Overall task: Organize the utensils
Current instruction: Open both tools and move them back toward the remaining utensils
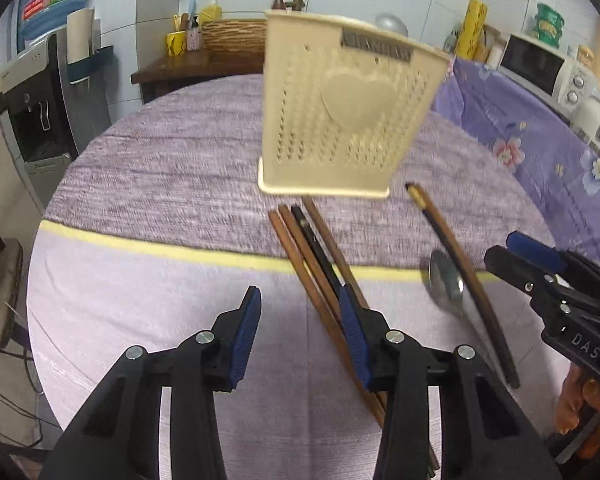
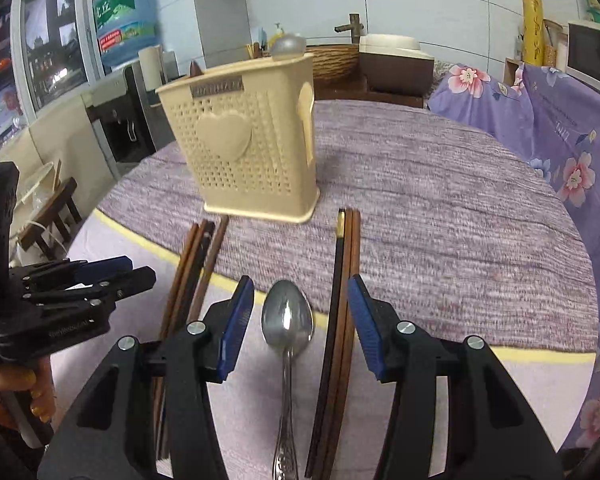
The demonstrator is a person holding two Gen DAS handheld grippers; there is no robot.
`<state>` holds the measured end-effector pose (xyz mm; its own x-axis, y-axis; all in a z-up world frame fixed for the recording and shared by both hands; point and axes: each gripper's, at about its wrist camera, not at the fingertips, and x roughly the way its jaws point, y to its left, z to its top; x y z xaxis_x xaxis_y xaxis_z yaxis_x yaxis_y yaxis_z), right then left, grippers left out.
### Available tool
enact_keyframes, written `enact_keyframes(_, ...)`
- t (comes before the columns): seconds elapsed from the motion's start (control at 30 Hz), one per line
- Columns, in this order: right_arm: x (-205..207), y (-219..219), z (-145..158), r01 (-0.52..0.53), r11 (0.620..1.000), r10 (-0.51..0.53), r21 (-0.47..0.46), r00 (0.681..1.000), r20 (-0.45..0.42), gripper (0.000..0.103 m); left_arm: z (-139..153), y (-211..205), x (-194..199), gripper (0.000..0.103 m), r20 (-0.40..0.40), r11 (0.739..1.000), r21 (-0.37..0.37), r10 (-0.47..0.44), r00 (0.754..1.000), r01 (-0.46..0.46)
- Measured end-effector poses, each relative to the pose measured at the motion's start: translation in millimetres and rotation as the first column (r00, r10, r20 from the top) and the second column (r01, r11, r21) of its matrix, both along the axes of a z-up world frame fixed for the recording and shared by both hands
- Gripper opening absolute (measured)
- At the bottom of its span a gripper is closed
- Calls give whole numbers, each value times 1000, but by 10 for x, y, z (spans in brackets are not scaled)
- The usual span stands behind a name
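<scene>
Both grippers wide open, nothing held. Right gripper [image 2: 300, 320] low over the tabletop [image 2: 440, 200]: spoon [image 2: 287, 320] bowl lies between its fingers, a chopstick pair [image 2: 342, 300] just inside the right finger. Left gripper [image 1: 300, 332] is above a chopstick bundle [image 1: 316, 260] that runs under its right finger. Cream utensil holder [image 1: 336, 108] stands upright just beyond both sets.

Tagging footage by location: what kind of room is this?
Likely a home kitchen or dining area: a water dispenser with its bottle, a microwave, and a cloth-covered round table.
</scene>
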<state>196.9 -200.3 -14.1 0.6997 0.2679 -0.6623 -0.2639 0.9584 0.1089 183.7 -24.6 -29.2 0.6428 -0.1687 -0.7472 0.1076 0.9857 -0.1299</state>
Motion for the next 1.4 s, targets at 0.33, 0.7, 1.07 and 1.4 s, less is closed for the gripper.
enact_keyframes(0.33, -81, 4, -79, 12, 1000, -12, 2, 999, -30, 50, -191, -153, 7, 39, -30, 998, 62, -5, 1000, 7)
enact_keyframes(0.7, -6, 176, -198, -84, 996, 81, -36, 993, -88, 56, -132, 234, -138, 38, -19, 997, 34, 68, 997, -68)
enact_keyframes(1.07, 374, 308, -333, -156, 986, 146, -52, 977, -156, 57, -81, 285, -92, 39, -14, 995, 5, 96, 995, -96)
enact_keyframes(1.4, 311, 414, -417, -148, 979, 124, -143, 978, -166, 57, -101, 310, -85, 39, -27, 996, 3, 94, 995, -94)
